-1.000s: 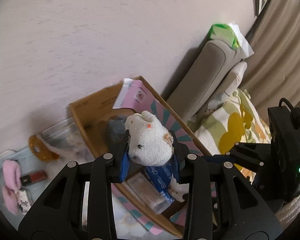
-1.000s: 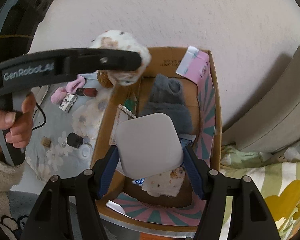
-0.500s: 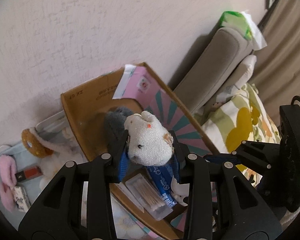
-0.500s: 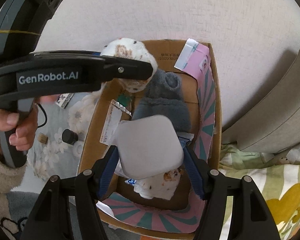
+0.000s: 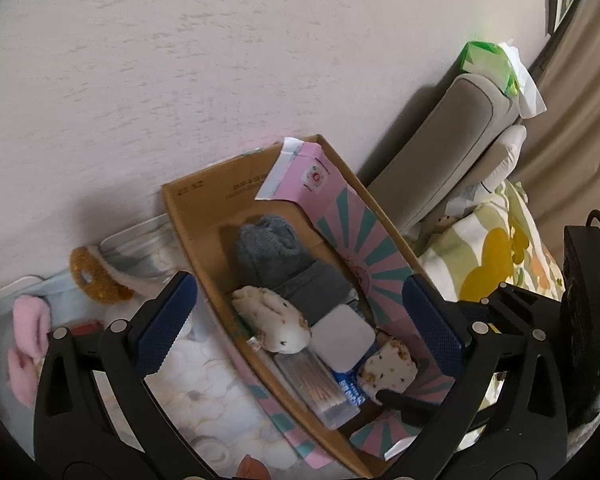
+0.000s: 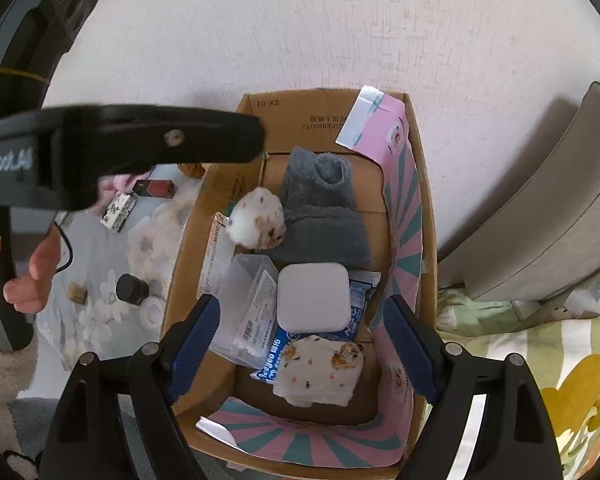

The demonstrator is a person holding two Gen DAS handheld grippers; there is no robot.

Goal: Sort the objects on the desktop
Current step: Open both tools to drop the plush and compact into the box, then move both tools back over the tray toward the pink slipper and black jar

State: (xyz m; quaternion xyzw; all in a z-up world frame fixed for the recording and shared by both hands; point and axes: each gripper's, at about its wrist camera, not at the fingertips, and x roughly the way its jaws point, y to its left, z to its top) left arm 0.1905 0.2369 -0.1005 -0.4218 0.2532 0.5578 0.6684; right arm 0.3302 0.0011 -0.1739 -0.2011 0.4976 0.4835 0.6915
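Note:
Both grippers hover over an open cardboard box by the wall. My left gripper is spreading its jaws wide, nothing between them. Below it a rolled white speckled sock lies in the box beside a grey sock. My right gripper is also opening. The white square case rests free on the box contents under it. A second speckled sock, a clear swab box and a blue packet lie there too.
The left gripper's black finger and a person's hand cross the right wrist view. Left of the box, a floral cloth holds a pink fluffy item, a lipstick and a black jar. A sofa arm stands right.
My left gripper opened and the speckled sock dropped into the box. My right gripper opened and the white square case fell onto the things in the box.

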